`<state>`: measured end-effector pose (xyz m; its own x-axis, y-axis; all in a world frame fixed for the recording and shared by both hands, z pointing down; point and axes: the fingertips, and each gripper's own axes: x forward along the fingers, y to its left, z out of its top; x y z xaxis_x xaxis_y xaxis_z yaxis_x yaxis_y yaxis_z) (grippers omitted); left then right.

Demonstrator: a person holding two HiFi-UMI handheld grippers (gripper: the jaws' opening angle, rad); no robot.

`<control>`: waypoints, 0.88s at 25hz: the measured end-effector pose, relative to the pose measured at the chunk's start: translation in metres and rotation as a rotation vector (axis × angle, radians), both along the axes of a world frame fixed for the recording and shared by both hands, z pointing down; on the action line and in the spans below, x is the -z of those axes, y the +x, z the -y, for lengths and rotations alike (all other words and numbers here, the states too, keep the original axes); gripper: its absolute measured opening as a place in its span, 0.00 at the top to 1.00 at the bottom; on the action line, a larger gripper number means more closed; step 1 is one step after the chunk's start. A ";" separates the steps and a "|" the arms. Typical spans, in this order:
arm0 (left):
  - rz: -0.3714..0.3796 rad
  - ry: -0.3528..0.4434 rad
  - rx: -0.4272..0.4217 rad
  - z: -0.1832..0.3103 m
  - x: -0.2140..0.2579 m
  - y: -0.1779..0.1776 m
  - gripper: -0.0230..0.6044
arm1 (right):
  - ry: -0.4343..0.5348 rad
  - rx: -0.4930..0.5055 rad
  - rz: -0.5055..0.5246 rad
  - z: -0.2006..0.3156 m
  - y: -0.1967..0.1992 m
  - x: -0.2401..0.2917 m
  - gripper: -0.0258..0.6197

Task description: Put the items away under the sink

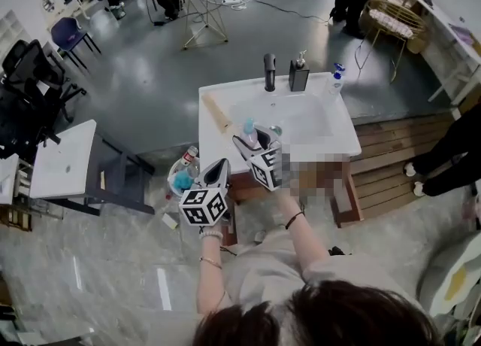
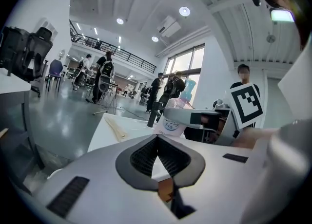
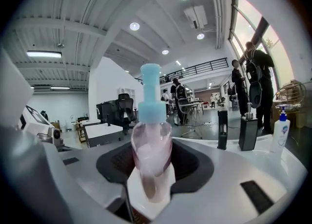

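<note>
Your right gripper has its fingers clamped on the body of the clear pink plastic pump bottle with the light-blue top. The pump stands upright above them. That upright hold looks deliberate, since it keeps the nozzle high and the liquid settled. The grip low on the body leaves the bottle's top free.

The bottle sits over the front edge of the white basin-top desk and appears to be lifted off it. From there you can drop it toward the brown wooden base underneath.

Your left gripper hangs just beside and below the right one. Its fingers are drawn together on nothing, probably kept free for the cupboard or the next item.

At the back of the desk stand the black square soap dispenser and the small white bottle with a blue pump, not yet put away.
</note>
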<state>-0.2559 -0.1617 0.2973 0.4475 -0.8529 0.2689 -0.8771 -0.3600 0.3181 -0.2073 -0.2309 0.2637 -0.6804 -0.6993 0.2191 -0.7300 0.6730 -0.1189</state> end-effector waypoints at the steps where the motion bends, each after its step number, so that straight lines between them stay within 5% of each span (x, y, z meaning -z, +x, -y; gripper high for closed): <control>1: -0.003 0.005 -0.005 0.001 0.002 0.003 0.96 | 0.004 -0.008 0.004 -0.001 0.004 0.002 0.64; 9: -0.016 0.007 -0.040 -0.007 0.002 0.033 0.96 | 0.033 -0.031 0.006 -0.017 0.037 0.016 0.64; 22: -0.021 0.002 0.051 -0.067 0.003 0.065 0.96 | -0.006 0.009 0.022 -0.070 0.081 0.011 0.64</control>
<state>-0.1908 -0.0946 0.2944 0.4093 -0.8751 0.2582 -0.8873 -0.3159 0.3361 -0.1263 -0.1606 0.2523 -0.6911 -0.6920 0.2086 -0.7214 0.6785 -0.1387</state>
